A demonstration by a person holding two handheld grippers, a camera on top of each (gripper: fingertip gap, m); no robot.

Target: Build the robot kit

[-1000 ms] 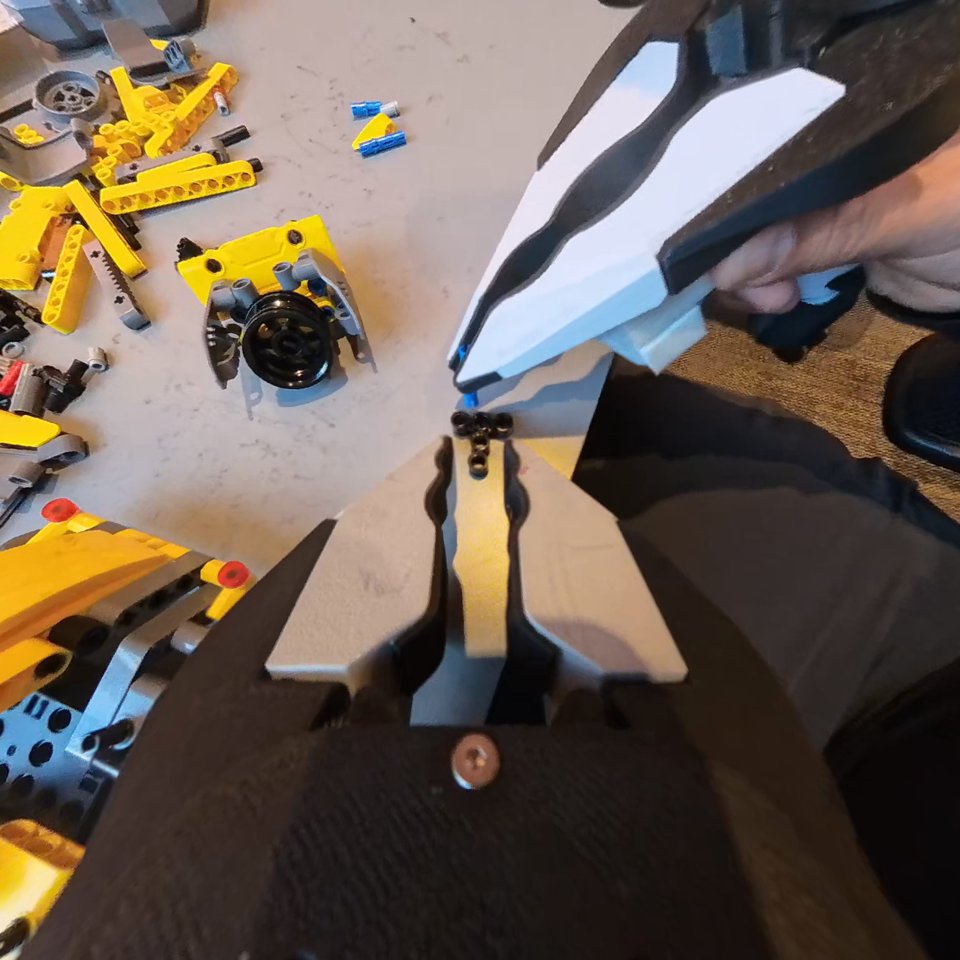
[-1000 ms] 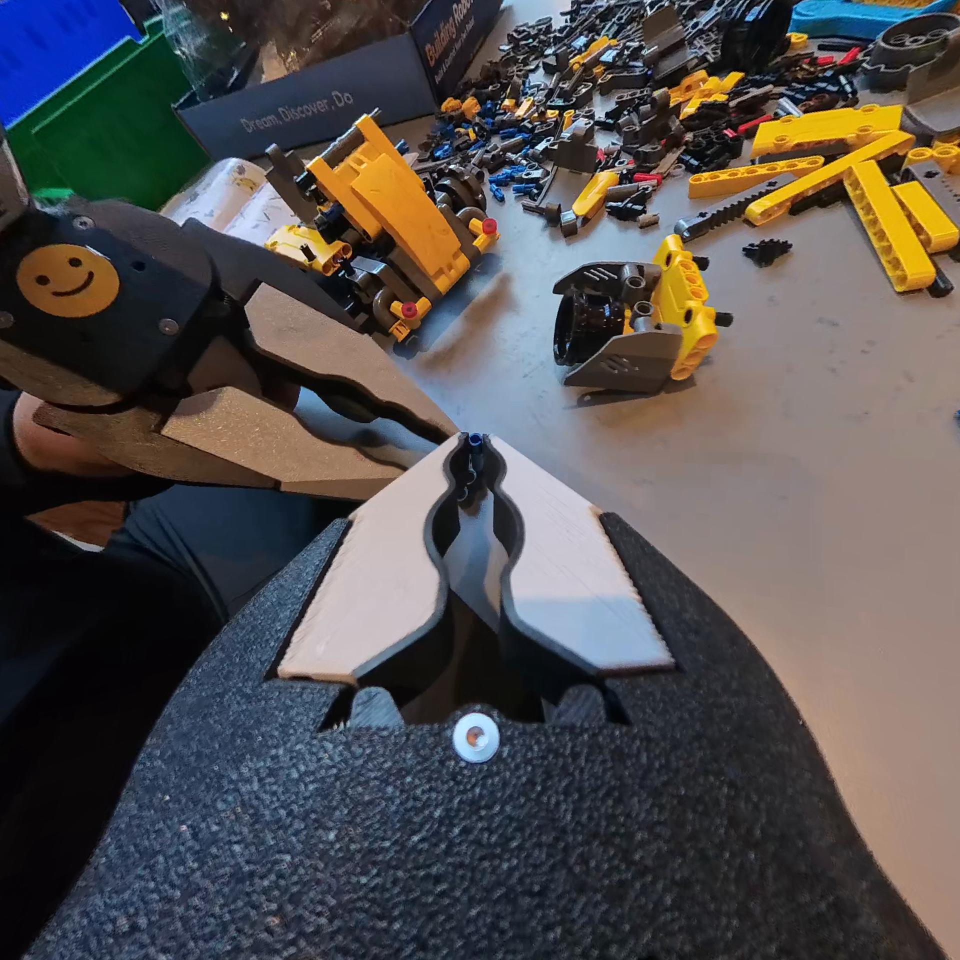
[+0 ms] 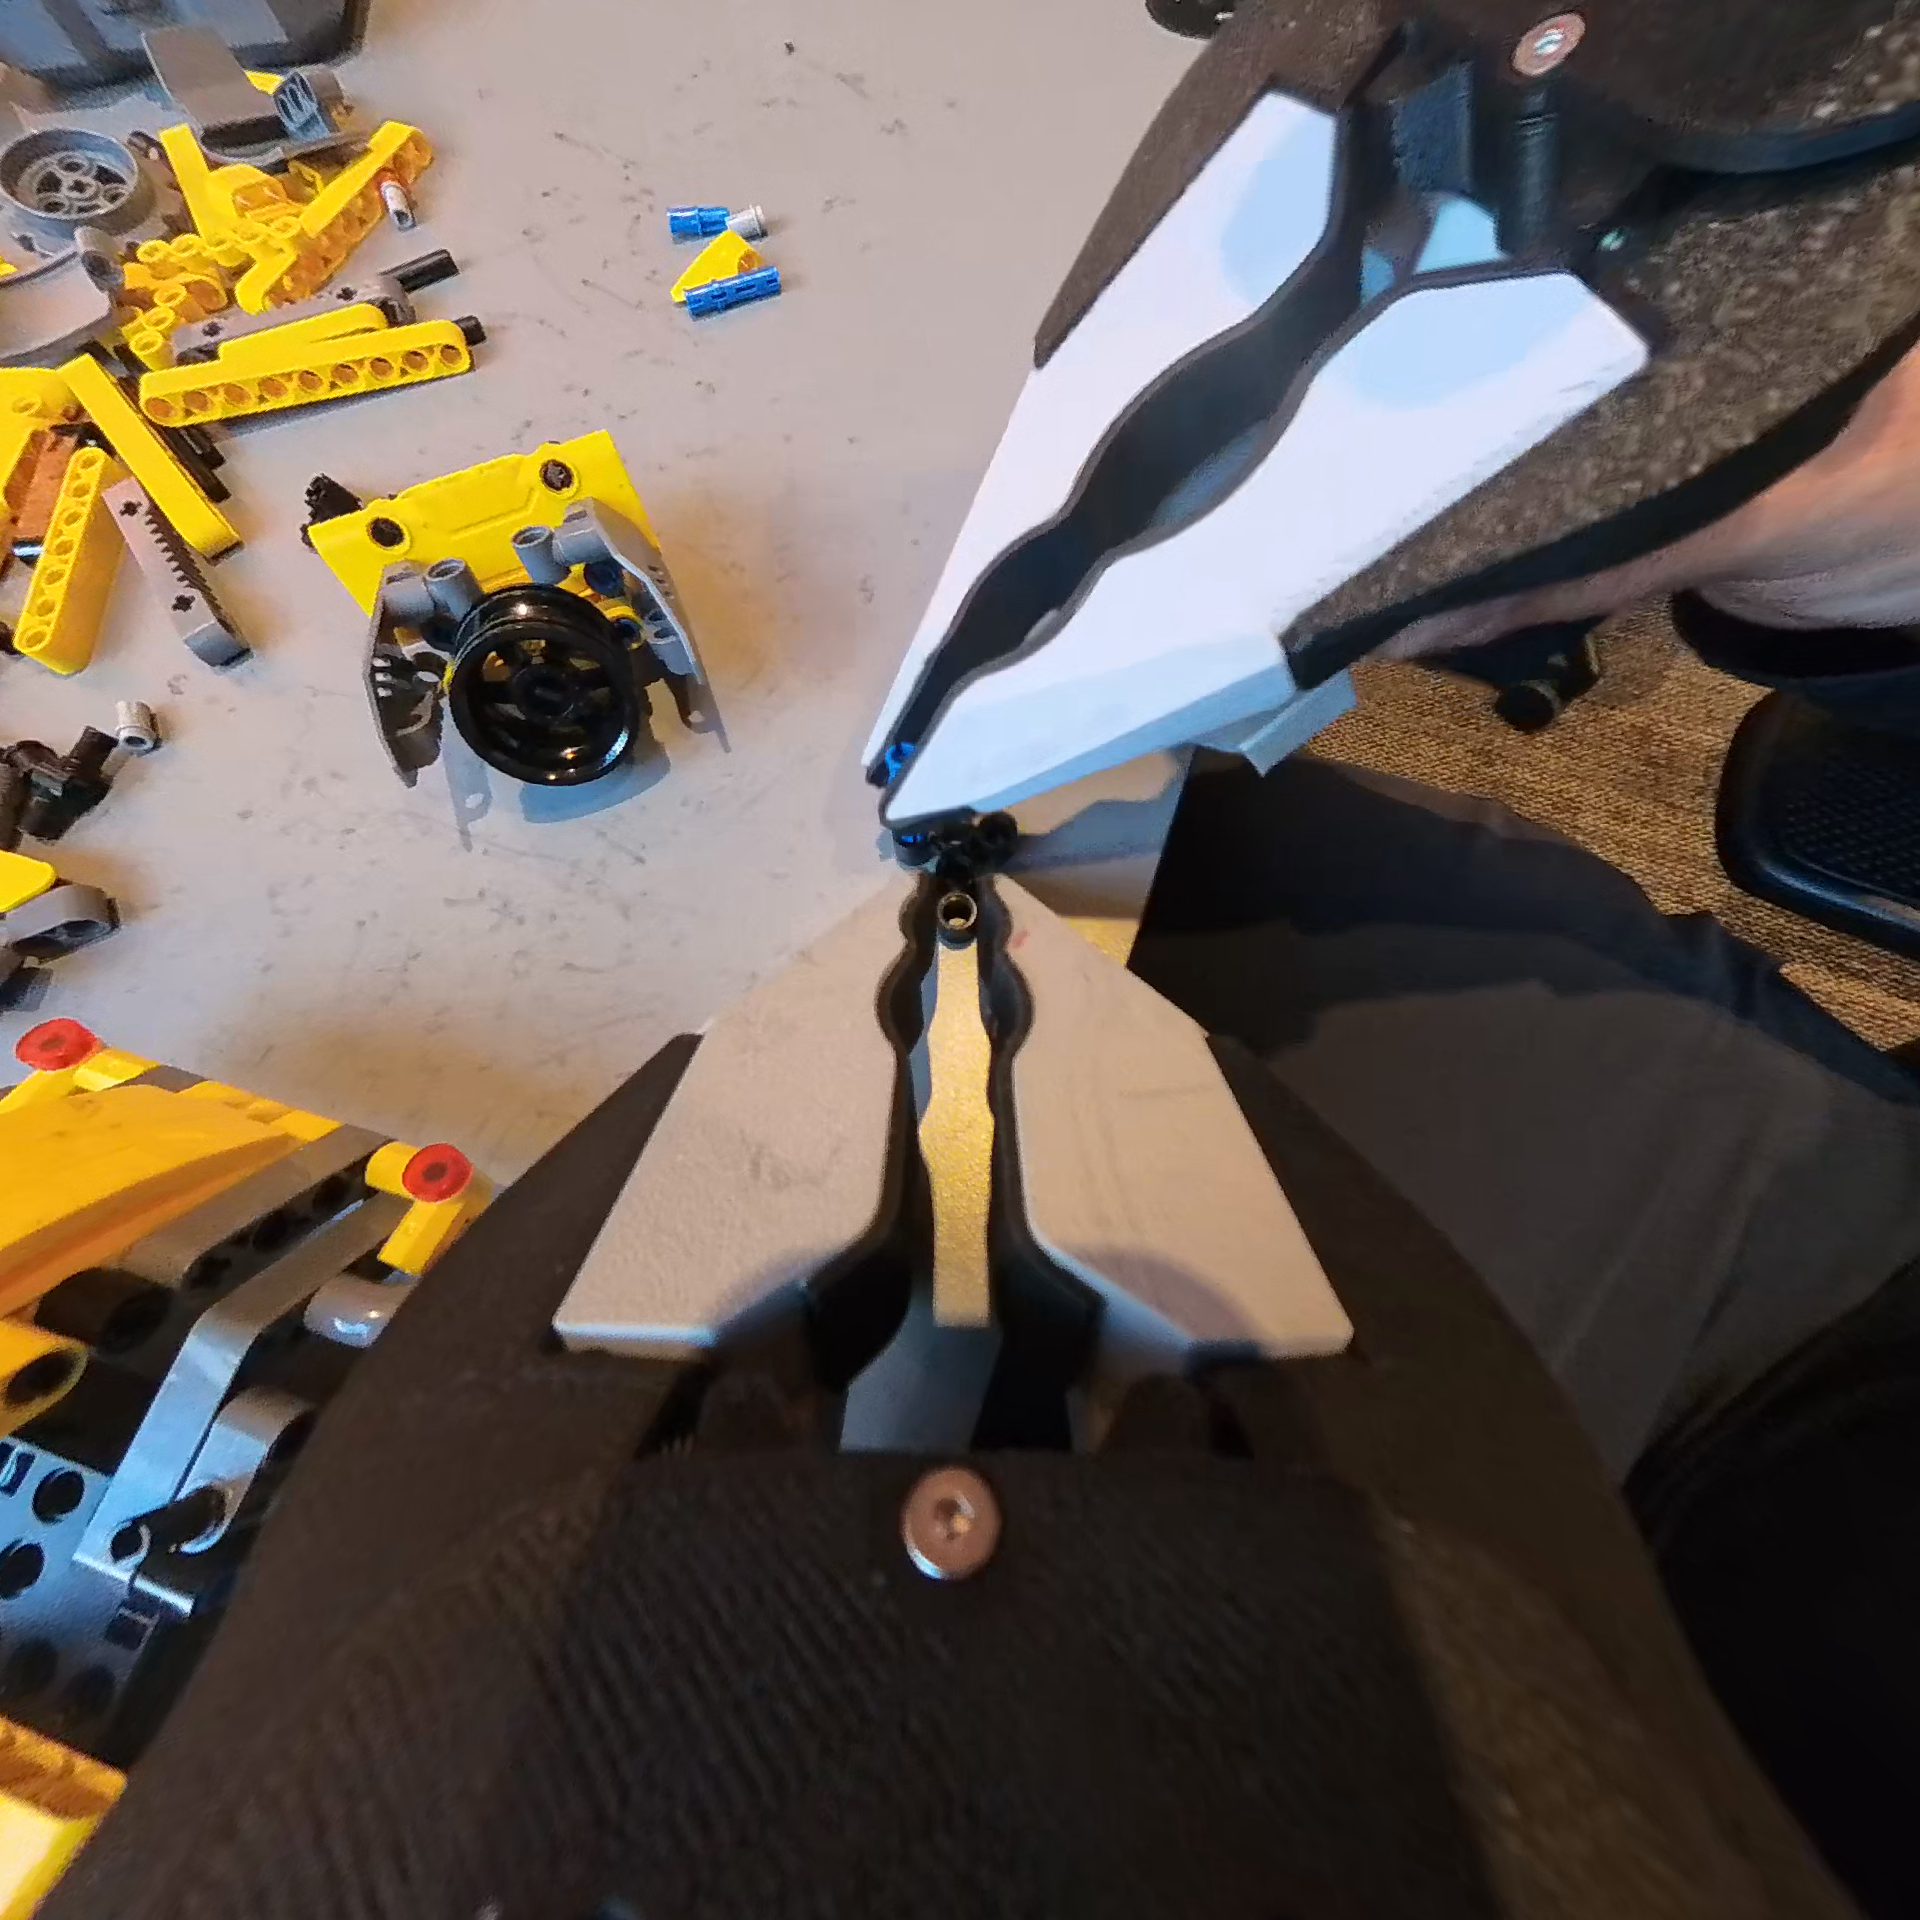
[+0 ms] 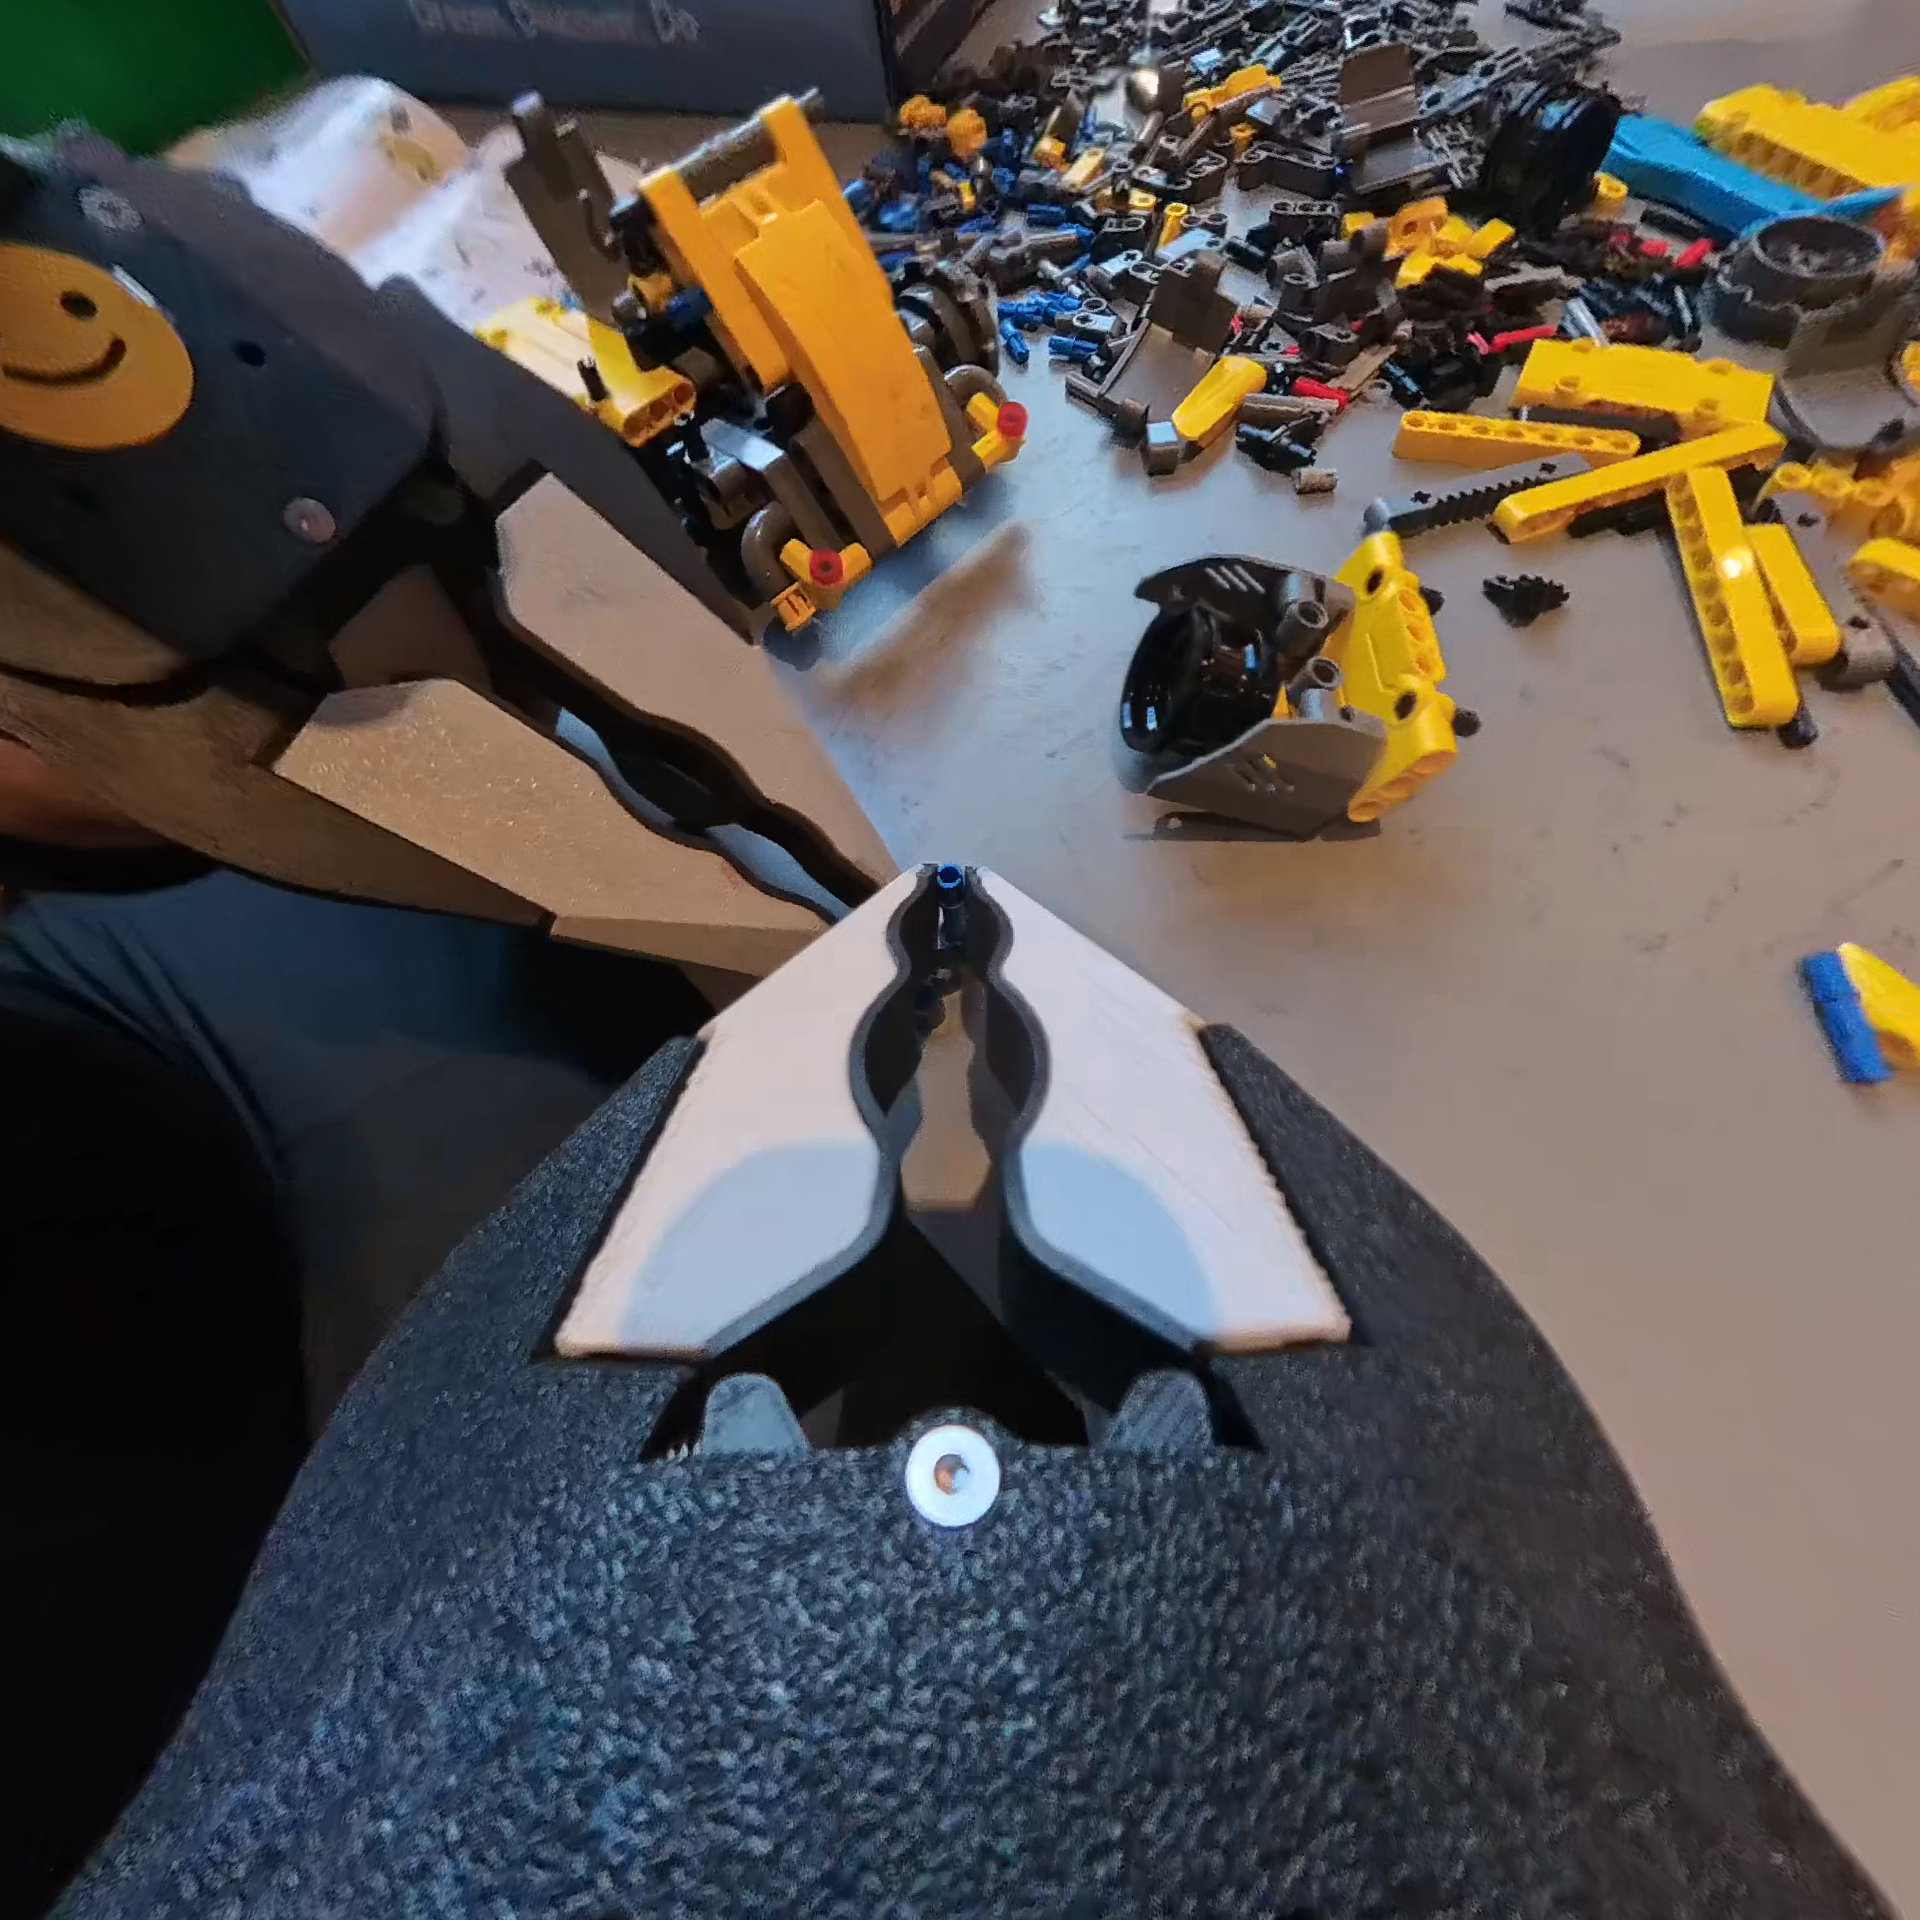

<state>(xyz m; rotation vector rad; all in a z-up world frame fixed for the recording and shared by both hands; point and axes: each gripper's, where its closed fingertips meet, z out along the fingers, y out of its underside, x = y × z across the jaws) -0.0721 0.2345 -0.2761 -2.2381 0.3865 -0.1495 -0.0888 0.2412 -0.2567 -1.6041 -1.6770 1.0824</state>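
Left gripper (image 3: 956, 904): jaws closed to a narrow slit, pinching a small black connector piece (image 3: 961, 847) at the very tips. One round hole of the piece faces the camera between the tips; its cross-bar projects just beyond them. The right gripper (image 3: 896, 774) comes in from the upper right, its tips touching that cross-bar, with a blue pin (image 3: 902, 753) showing at its point. A second ago the two sets of tips stood slightly apart, with a gap between pin and connector; that gap is now shut. Judgement: the pin is being pressed into the connector, though seating cannot be confirmed. Ahead and to the left of the tips, on the grey table (image 3: 831, 260), lies a yellow and grey wheel assembly (image 3: 520, 623); beyond it, loose yellow beams (image 3: 301, 364). Close on the left side of the gripper body sits a large yellow model (image 3: 156, 1174).

Right gripper (image 4: 951, 883): jaws almost closed, gripping the blue pin (image 4: 948, 878) upright at the tips, with dark parts behind it in the slot, too small to identify. The left gripper (image 4: 831, 894) enters from the left and meets these tips; a second ago its point sat a little short of them. Ahead and right lies the wheel assembly (image 4: 1299, 696); ahead and left, the yellow model (image 4: 810, 343); farther off, a heap of loose parts (image 4: 1299, 208).
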